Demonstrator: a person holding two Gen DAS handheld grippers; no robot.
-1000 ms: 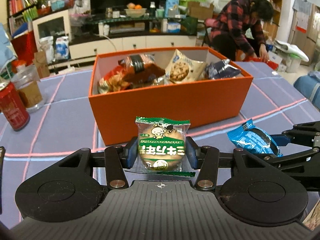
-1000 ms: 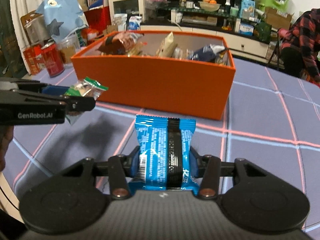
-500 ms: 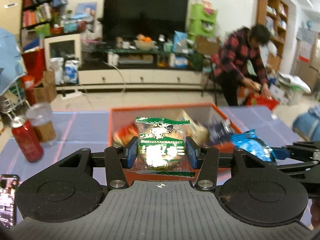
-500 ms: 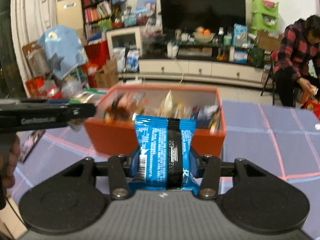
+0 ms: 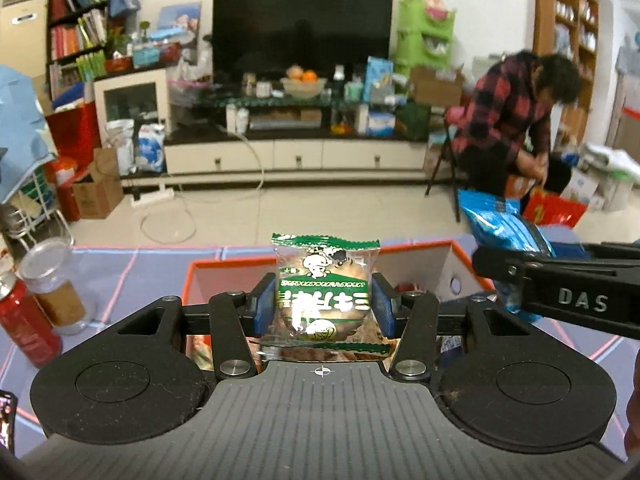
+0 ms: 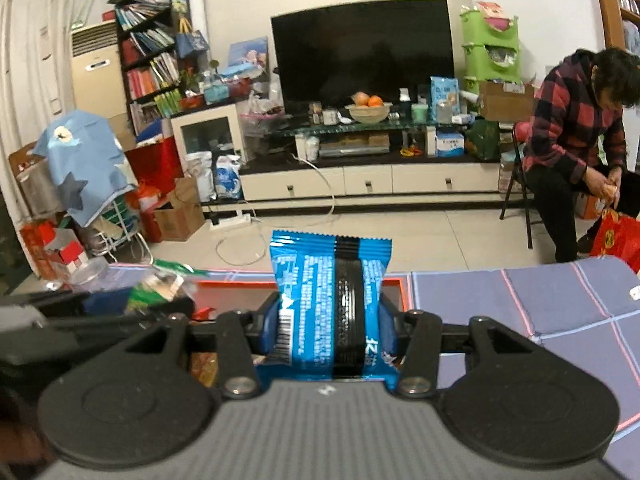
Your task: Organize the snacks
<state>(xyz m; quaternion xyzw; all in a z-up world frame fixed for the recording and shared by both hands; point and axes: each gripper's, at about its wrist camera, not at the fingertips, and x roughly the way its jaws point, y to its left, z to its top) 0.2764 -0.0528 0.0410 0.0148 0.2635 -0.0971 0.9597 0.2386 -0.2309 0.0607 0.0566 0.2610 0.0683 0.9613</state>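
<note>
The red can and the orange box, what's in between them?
In the left wrist view, a clear plastic cup with brown stuff inside stands between the red can and the orange box, right beside the can.

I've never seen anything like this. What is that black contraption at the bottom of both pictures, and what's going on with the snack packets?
No robot: a person holds a pair of tongs in each hand, with a camera on each looking along its fingers. The left tongs are shut on a green cake packet. The right tongs are shut on a blue snack packet. Each view catches the other tongs at its side. Both hang above an open orange box of snacks on a purple checked tablecloth. A red can and a clear cup stand to the left.
</note>
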